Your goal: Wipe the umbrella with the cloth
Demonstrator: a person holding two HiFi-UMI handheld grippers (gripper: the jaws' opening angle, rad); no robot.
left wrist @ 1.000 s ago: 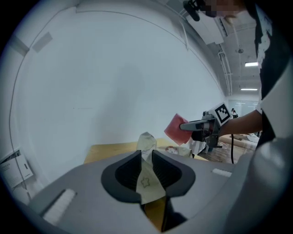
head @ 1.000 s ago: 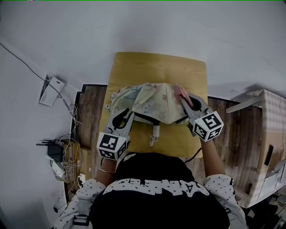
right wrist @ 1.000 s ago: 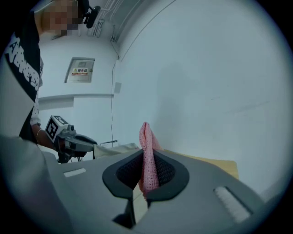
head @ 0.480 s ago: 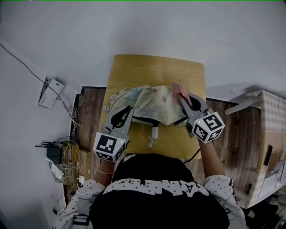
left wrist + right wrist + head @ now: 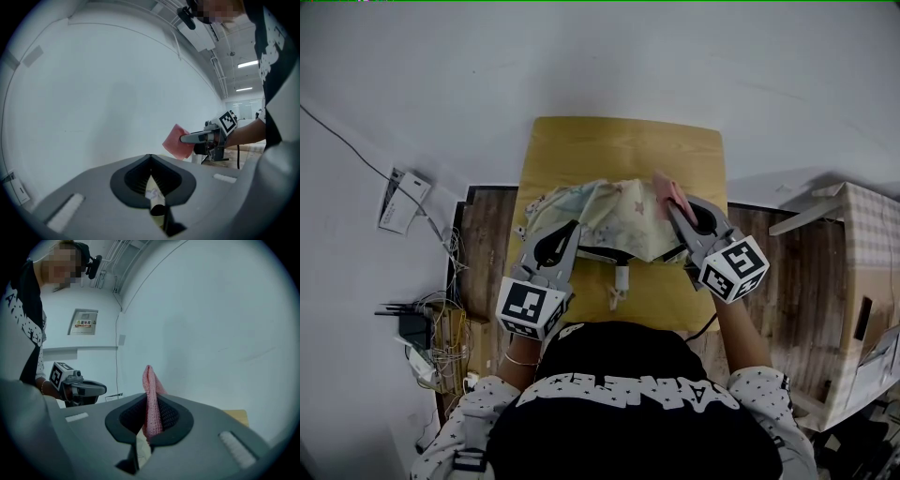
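A folded umbrella (image 5: 614, 217) with a pale pastel print lies on a small yellow table (image 5: 623, 150), its white handle (image 5: 623, 277) pointing toward me. My left gripper (image 5: 571, 232) sits at the canopy's near left edge. Its jaws have just been closing, and in the left gripper view they (image 5: 151, 164) are shut on a fold of the umbrella's fabric (image 5: 153, 191). My right gripper (image 5: 665, 205) is at the canopy's right side, shut on a pink cloth (image 5: 675, 193). The cloth (image 5: 150, 404) stands up between that gripper's jaws (image 5: 149, 399).
Dark wooden floor shows on both sides of the table. Cardboard boxes (image 5: 862, 281) stand at the right. A router and tangled cables (image 5: 427, 328) lie at the left, and a white device (image 5: 398, 187) is further back. A white wall is behind the table.
The left gripper's jaws have closed onto the umbrella's edge and lifted slightly. The right gripper with the pink cloth has drifted a little up and to the left.
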